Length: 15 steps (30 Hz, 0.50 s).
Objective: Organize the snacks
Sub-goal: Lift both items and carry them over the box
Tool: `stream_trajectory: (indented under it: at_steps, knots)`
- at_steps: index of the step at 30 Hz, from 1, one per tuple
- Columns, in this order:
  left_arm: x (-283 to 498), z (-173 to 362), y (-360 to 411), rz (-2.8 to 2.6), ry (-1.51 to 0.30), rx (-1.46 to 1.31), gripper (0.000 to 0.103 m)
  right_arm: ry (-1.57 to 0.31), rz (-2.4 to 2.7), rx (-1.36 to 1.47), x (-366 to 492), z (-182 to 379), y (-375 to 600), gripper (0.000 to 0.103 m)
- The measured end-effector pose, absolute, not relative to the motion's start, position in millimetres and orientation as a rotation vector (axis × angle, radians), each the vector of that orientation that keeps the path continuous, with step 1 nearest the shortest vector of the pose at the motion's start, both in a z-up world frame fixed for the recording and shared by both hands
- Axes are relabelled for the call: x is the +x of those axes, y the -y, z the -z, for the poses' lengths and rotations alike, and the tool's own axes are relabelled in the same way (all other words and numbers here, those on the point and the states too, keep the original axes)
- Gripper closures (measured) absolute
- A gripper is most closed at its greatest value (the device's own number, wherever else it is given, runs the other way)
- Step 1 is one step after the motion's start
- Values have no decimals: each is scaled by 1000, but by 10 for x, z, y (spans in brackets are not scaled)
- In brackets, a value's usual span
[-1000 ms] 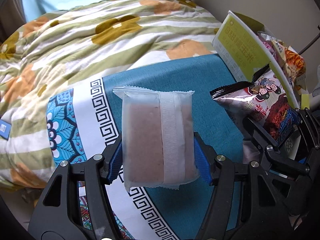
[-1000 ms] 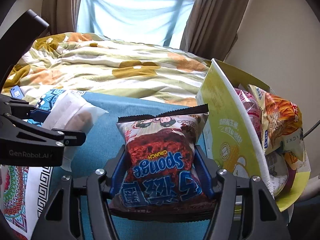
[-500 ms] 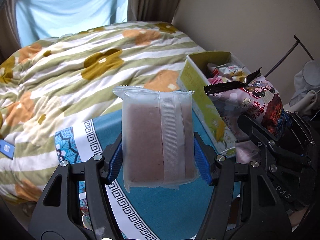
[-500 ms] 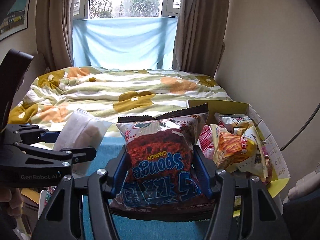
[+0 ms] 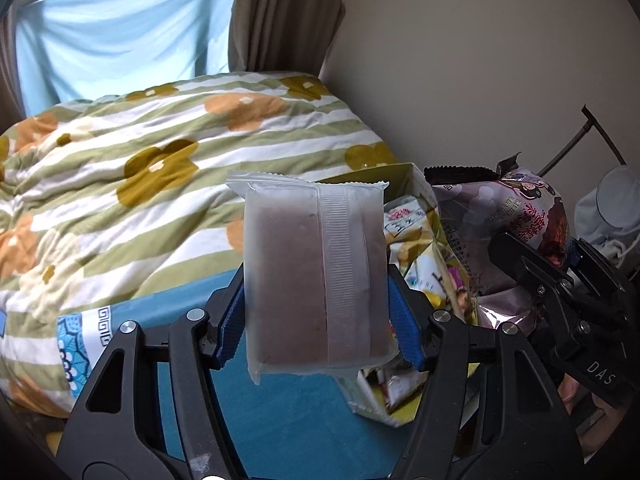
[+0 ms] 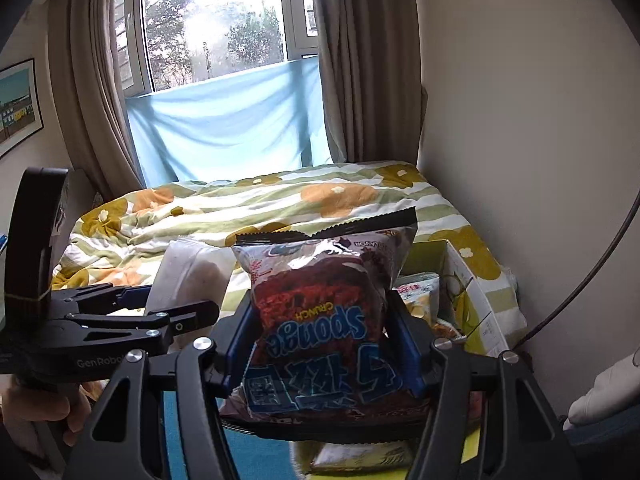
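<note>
My left gripper (image 5: 318, 322) is shut on a frosted clear packet with a brown bar inside (image 5: 316, 276), held upright in the air above the teal cloth. My right gripper (image 6: 322, 346) is shut on a red and blue Sponge Crunch bag (image 6: 324, 324), held upright over the yellow snack box (image 6: 468, 300). The box also shows in the left wrist view (image 5: 416, 240), just behind and right of the packet, with several snack packs inside. The right gripper with its bag (image 5: 516, 216) appears at the right of the left wrist view. The left gripper with its packet (image 6: 188, 276) appears at the left of the right wrist view.
A teal patterned cloth (image 5: 280, 412) lies under both grippers. A striped flowered quilt (image 5: 140, 176) covers the bed behind. A beige wall (image 5: 480, 60) stands close on the right, with a curtain and a window at the back. A dark cable (image 6: 580, 280) runs along the wall.
Both grippers have risen and tilted up with their snacks. The yellow box now sits lower in both views, its open top showing, and the window has come into sight.
</note>
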<state>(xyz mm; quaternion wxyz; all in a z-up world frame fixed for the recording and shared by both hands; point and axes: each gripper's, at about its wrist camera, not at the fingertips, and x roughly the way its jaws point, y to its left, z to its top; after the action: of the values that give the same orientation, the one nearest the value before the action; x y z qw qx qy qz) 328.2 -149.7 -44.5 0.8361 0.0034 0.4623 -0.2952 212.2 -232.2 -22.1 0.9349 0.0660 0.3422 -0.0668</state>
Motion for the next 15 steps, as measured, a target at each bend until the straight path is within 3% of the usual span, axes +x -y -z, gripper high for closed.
stream_trajectory:
  at_steps: [8, 10, 11, 12, 13, 15]
  knots:
    - [3583, 735, 2467, 521, -1060, -14, 43, -737, 52, 127, 2400, 292, 3258, 46]
    - [3634, 835, 2623, 485, -1081, 3, 39, -751, 33, 139, 2486, 329, 3429, 46]
    - [3650, 881, 2660, 467, -1085, 6, 33, -758, 24, 142, 2519, 348, 3499, 46]
    - [3649, 918, 2685, 450, -1095, 4, 15, -765, 17, 144, 2548, 371, 3555, 46]
    - [3637, 961, 2664, 441, -1102, -8, 3, -773, 7, 146, 2582, 395, 3596, 46]
    - [3590, 1034, 2569, 430, -1107, -44, 2, -784, -10, 158, 2628, 445, 3662, 46]
